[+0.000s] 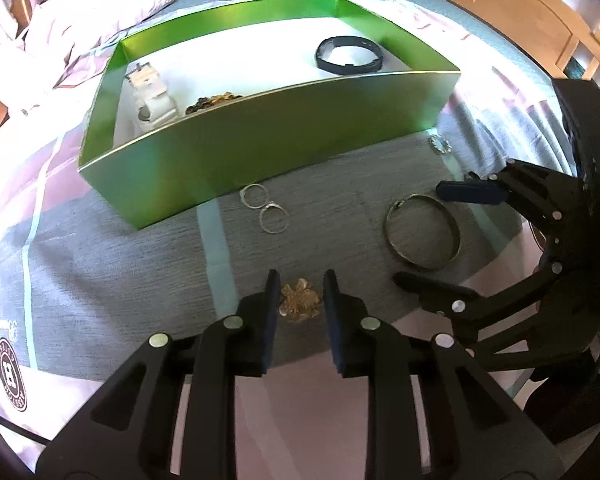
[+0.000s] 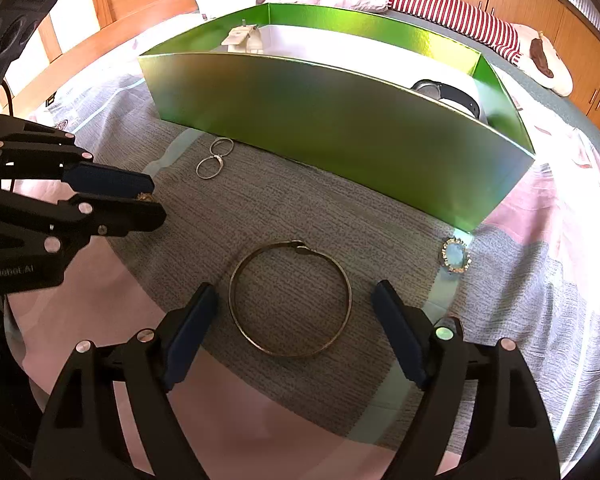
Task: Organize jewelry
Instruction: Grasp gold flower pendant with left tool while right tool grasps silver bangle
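A green box (image 1: 260,136) (image 2: 340,120) stands on the bed and holds a white watch (image 1: 152,96), a dark beaded piece (image 1: 212,102) and a black band (image 1: 348,56). My left gripper (image 1: 300,300) has its jaws around a gold brooch (image 1: 300,300), with small gaps on both sides. In the right wrist view it (image 2: 152,200) shows a bit of gold at the tips. My right gripper (image 2: 296,316) is open wide around a metal bangle (image 2: 290,300) lying flat, without touching it. Two silver hoop earrings (image 1: 264,208) (image 2: 216,158) lie by the box.
A round jewelled brooch (image 2: 456,256) (image 1: 440,145) lies on the sheet near the box's right corner. Rumpled bedding (image 1: 80,20) and a striped cloth (image 2: 452,8) lie behind the box. Wooden bed rails (image 1: 540,20) run along the sides.
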A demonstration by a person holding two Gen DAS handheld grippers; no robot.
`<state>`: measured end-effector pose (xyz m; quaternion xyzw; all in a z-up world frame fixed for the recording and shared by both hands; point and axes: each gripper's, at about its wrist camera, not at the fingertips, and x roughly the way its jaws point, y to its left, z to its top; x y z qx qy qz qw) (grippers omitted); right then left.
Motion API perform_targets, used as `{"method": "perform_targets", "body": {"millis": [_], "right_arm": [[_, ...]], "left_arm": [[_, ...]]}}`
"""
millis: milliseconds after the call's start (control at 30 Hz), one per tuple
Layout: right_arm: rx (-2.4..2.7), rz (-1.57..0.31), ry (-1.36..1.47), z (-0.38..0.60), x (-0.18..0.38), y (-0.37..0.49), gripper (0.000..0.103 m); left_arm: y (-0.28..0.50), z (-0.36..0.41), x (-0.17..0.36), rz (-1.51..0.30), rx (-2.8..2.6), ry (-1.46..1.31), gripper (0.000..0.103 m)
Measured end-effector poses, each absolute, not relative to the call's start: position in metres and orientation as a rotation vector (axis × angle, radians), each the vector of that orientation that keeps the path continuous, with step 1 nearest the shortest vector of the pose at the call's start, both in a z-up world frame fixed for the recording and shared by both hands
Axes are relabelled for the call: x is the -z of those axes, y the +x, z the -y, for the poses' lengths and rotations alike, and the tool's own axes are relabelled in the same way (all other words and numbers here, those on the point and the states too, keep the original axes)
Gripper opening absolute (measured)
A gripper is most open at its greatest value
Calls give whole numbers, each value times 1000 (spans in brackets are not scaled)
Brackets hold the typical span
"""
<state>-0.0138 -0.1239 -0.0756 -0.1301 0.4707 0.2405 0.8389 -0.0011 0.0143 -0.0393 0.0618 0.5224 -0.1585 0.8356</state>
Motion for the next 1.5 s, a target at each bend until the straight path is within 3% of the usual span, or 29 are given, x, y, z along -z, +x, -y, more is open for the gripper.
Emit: {"method": "perform_targets", "body": {"millis": [100, 200, 400, 500, 633, 767, 867, 1167, 1333, 1400, 1467, 1500], "right_arm": [[-508, -997, -274, 124, 76, -14, 83], [-508, -997, -273, 125, 76, -14, 84], [-509, -997, -275, 125, 76, -13, 84], [-509, -996, -275, 125, 76, -13, 84], [-510, -997, -275, 126, 76, -13, 84], [-510, -996, -275, 126, 76, -13, 84], [-510, -996, -277, 126, 76, -14, 84], [-505, -995, -277, 126, 76, -13, 85], [-503, -993, -268, 129, 76, -14, 85], [-508, -988, -258, 131, 75, -14, 80], [-518, -980, -244, 132, 72, -14, 62], [-517, -979, -239, 133, 70, -14, 60]], "left_arm": [[-2, -15, 42, -1122, 327, 140, 40], [-3, -9, 45, -1134, 345, 162, 44], [-3, -4, 53, -1155, 343, 186, 43], [0, -9, 52, -1155, 320, 172, 31], [4, -20, 51, -1159, 295, 131, 24], [4, -24, 51, -1166, 300, 116, 24], [4, -24, 52, -1170, 304, 113, 37], [1, -16, 54, -1153, 283, 157, 37], [1, -12, 53, -1143, 286, 169, 27], [1, -11, 53, -1144, 284, 165, 24], [2, -11, 53, -1145, 282, 163, 24], [2, -12, 53, -1145, 282, 163, 24]]}}
